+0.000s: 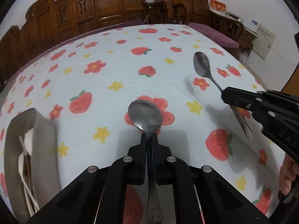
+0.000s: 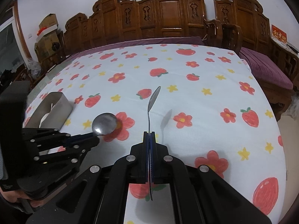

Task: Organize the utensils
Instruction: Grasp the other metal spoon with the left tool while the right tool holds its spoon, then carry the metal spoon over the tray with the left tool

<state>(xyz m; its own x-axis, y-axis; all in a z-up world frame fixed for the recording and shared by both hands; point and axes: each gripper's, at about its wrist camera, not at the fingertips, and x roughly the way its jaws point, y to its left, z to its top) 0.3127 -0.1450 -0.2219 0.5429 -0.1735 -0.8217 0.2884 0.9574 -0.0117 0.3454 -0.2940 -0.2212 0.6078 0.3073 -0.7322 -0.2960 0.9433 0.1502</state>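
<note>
Holder left of spoons

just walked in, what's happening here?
A person holds a claw in each hand, each shut on a metal spoon above the flowered tablecloth. The left claw grips the wide spoon; the right claw grips the narrower spoon. The grey utensil holder sits at left.
</note>
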